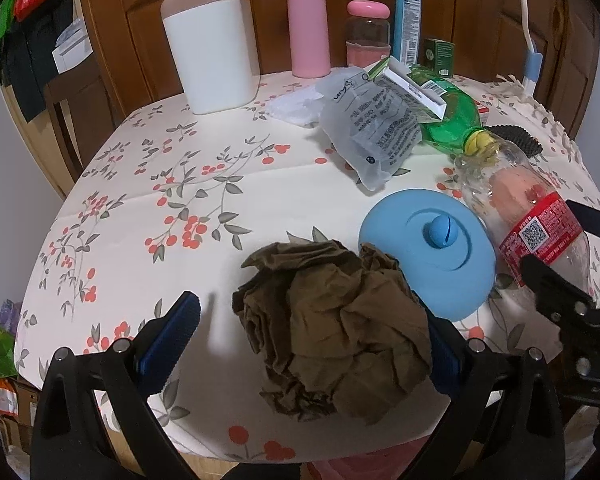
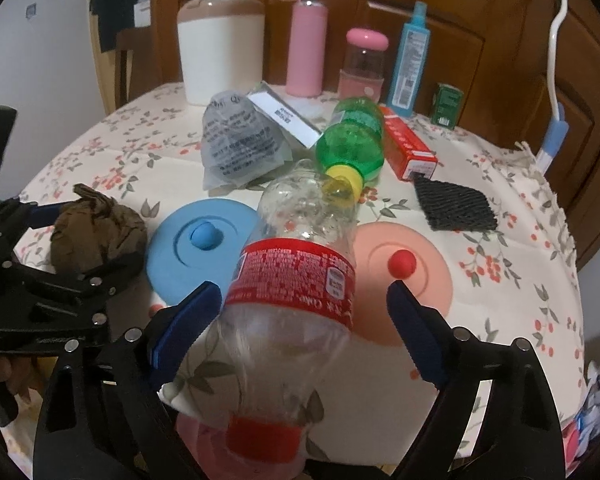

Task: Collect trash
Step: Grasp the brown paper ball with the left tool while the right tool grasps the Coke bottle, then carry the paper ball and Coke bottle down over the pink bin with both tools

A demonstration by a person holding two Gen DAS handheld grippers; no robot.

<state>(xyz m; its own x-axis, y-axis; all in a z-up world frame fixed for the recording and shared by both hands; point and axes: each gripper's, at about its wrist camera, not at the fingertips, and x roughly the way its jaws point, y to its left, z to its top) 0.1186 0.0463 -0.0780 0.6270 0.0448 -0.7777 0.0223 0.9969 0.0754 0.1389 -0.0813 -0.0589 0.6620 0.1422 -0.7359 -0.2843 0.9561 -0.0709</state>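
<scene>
Here is the counter (image 1: 148, 184), draped in a cream cloth printed with red berries and grey-green leaves, its fringed edge trailing off at the far right, and behind it a wall of brown wooden cabinet doors (image 2: 428, 40). Along the back stand a white bin with a beige lid (image 1: 208, 44), a tall pink flask (image 1: 307, 28), a small jar with a pink lid (image 1: 368, 36), a blue spray bottle (image 1: 407, 16) and a little green box (image 1: 439, 54). Down front, the left gripper (image 1: 312, 344) has its jaws spread wide around a crumpled brown paper ball (image 1: 332, 328), which sits on the cloth near the front edge; the right pad is touching or nearly touching the paper, the left one stands apart. Just beside the ball lies a blue silicone lid (image 1: 428, 248), and a pink silicone lid (image 2: 404, 272) lies further right. The right gripper (image 2: 304, 324) has its jaws wide too, either side of a clear cola bottle with a red label (image 2: 296, 276), cap towards the camera; whether the pads press it, I cannot tell. Beyond it lie a green bottle with a yellow cap (image 2: 352, 144), a grey plastic bag (image 2: 240, 144), a white carton (image 2: 284, 116), a red box (image 2: 408, 144) and a black mesh pad (image 2: 452, 204). A white and blue cable (image 2: 556, 72) hangs on the cabinet at right.
</scene>
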